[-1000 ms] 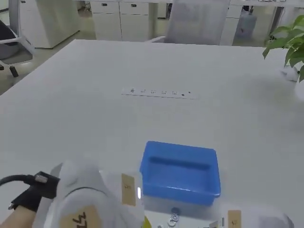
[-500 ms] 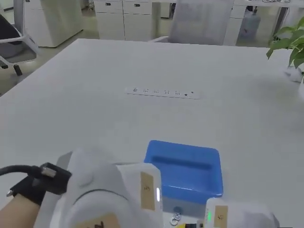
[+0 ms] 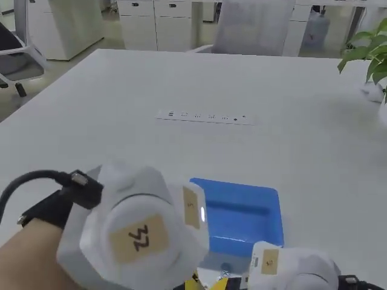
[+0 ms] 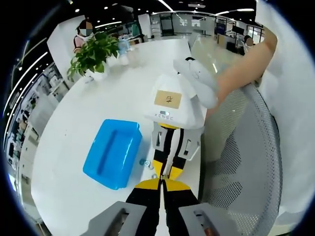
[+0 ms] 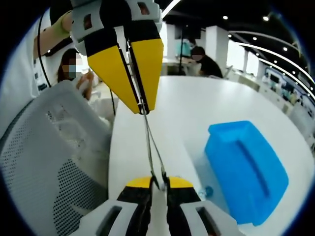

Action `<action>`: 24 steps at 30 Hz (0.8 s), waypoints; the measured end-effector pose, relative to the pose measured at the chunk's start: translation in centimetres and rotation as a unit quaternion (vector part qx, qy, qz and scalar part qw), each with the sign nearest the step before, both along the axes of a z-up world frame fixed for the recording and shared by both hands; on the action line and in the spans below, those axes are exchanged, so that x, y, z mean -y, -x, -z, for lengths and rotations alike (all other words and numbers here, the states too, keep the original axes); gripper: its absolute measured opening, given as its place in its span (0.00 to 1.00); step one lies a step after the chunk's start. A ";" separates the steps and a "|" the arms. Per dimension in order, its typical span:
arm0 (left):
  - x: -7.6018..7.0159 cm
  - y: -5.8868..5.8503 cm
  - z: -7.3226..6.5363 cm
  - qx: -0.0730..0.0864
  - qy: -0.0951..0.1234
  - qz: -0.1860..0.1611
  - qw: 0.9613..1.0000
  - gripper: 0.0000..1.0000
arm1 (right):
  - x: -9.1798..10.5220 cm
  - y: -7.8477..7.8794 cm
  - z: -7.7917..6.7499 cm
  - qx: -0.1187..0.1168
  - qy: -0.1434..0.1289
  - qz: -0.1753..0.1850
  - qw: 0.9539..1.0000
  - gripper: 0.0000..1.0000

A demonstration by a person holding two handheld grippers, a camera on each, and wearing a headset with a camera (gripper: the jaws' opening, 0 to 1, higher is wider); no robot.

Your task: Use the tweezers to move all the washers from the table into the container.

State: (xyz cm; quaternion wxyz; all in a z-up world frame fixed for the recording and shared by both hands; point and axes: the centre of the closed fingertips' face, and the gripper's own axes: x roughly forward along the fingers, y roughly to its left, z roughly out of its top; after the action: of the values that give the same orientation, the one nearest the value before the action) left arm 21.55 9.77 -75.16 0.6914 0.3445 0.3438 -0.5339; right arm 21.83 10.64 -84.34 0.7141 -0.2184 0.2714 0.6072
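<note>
Left gripper [image 5: 141,109] clamped the thin metal tweezers [image 5: 151,147]; right gripper [image 5: 158,186] apparently pinched their other end. Left gripper view showed small washers [image 4: 143,161] beside the blue plastic container [image 4: 101,173].

Blue container [image 3: 242,208], green plant [image 3: 366,51]

Bright even overhead office light; soft shadows; gripper views fisheye-warped; head view slightly blurred.

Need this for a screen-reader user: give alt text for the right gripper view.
Thin tweezers span from the left gripper, at top, to the right gripper, at bottom. A blue container sits on the white table.
</note>
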 end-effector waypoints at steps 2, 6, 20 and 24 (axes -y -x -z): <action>0.1 -0.1 0.1 -0.011 -0.004 0.003 1.000 0.00 | -0.1 0.0 0.1 0.002 0.001 -0.001 1.000 0.07; -0.1 -0.3 0.2 -0.013 -0.013 0.011 1.000 0.00 | -0.1 -0.1 0.2 0.000 0.002 0.002 1.000 0.06; -0.1 -0.3 0.6 -0.019 -0.031 0.040 0.999 0.00 | 0.1 -0.3 0.6 0.001 0.001 0.009 1.000 0.06; -0.1 -0.4 0.7 -0.024 -0.031 0.048 0.998 0.00 | 0.0 -0.3 0.3 -0.010 -0.005 0.015 1.000 0.13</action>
State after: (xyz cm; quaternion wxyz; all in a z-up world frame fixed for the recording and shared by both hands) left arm 21.95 9.84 -75.86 0.6453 0.3691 0.3602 -0.5636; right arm 22.10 10.64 -84.60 0.7215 -0.2050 0.2790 0.5997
